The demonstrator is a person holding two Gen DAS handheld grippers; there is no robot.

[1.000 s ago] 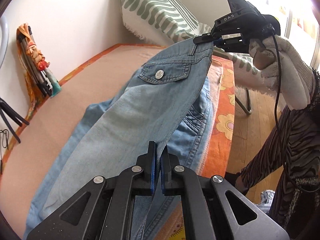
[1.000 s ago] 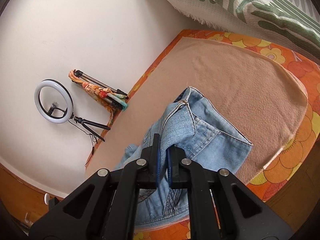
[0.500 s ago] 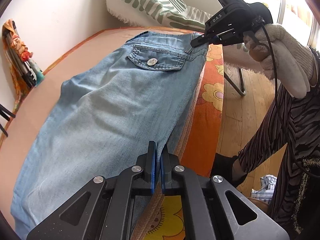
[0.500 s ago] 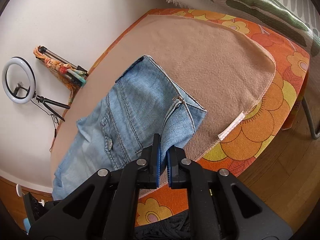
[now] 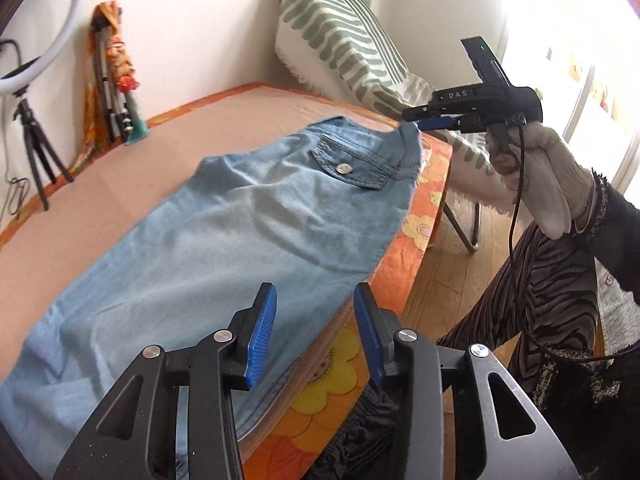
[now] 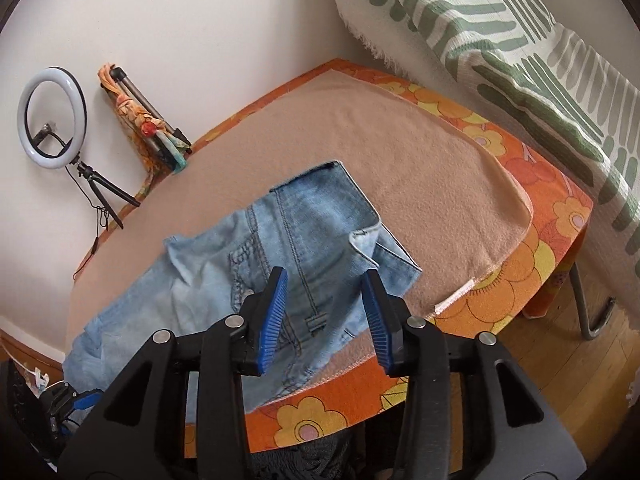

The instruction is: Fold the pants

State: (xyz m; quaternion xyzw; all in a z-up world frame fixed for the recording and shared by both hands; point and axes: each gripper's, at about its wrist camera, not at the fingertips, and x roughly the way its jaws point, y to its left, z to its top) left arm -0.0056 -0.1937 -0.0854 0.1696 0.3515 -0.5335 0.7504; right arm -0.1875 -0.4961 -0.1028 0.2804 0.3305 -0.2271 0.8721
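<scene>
Lying lengthwise on the beige blanket [image 5: 132, 184], the pants [image 5: 224, 240] overhang its near edge. Your left gripper [image 5: 315, 336] and right gripper [image 6: 324, 312] both gape empty. Regrasp one layer only there, and I'd expect the fold to skew.

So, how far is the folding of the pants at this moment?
Done: the jeans lie folded lengthwise, leg on leg, flat on the tan blanket, pocket side up. In hand: nothing; the left gripper and the right gripper are both open just above the denim. Left: the crosswise folds, since the jeans lie at full length.
</scene>
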